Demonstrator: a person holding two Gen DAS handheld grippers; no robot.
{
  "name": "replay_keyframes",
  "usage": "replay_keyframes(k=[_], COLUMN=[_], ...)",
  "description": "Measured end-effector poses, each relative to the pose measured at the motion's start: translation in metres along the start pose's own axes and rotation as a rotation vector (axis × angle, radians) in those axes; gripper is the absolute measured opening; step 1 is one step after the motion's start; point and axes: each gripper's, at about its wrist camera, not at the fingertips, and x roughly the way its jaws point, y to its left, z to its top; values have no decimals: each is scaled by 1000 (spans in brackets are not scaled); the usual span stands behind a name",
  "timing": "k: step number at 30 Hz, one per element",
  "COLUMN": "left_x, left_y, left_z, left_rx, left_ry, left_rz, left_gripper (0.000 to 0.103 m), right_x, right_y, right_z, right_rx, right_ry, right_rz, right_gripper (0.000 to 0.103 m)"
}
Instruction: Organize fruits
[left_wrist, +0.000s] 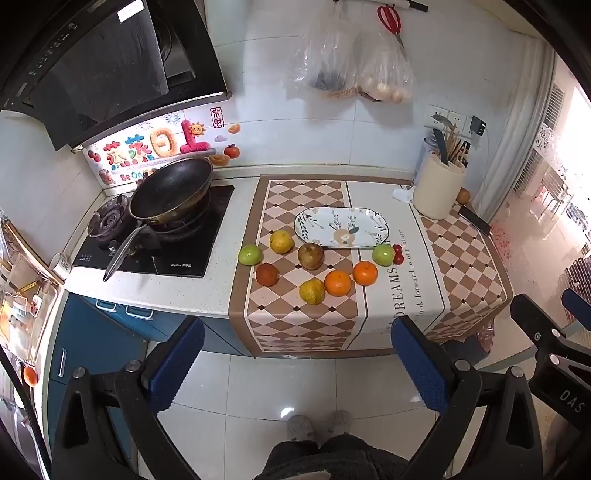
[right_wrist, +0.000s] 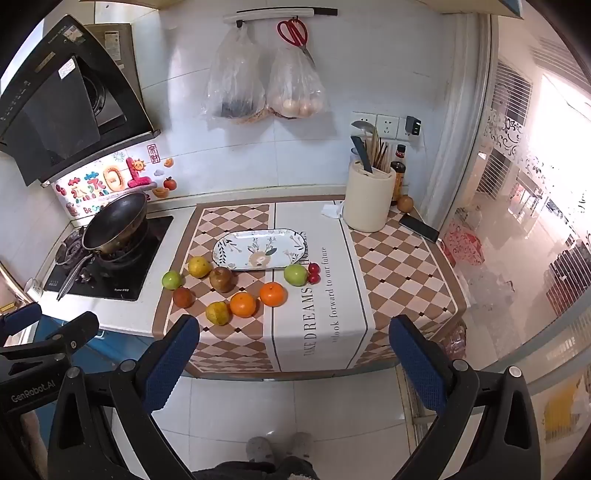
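Note:
Several fruits lie on the checkered mat in front of an empty oval floral plate (left_wrist: 341, 226) (right_wrist: 258, 248): two oranges (left_wrist: 338, 283) (right_wrist: 243, 304), two green apples (left_wrist: 383, 254) (right_wrist: 295, 274), yellow pears (left_wrist: 312, 291) (right_wrist: 218, 313), a brown pear (left_wrist: 310, 256) (right_wrist: 221, 279), a dark red fruit (left_wrist: 266, 274) (right_wrist: 183, 297) and small red cherries (left_wrist: 398, 254) (right_wrist: 313, 273). My left gripper (left_wrist: 295, 365) and right gripper (right_wrist: 293, 365) are both open and empty, held back from the counter edge above the floor.
A frying pan (left_wrist: 170, 192) sits on the stove at the left. A cream utensil holder (left_wrist: 437, 194) and a phone (right_wrist: 418, 228) stand at the back right. Plastic bags (right_wrist: 266, 85) and red scissors hang on the wall. The person's feet (left_wrist: 317, 424) show below.

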Motion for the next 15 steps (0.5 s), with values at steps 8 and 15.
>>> replay_keyframes(k=[8,15], left_x=[0,0], left_y=[0,0], left_z=[0,0], left_rx=[0,2], left_ry=[0,2], left_rz=[0,1], left_gripper=[103,103], right_x=[-1,-2], right_y=[0,0], right_z=[0,1], right_rx=[-2,-1], right_ry=[2,3], right_rz=[-3,-2], right_gripper=[103,103])
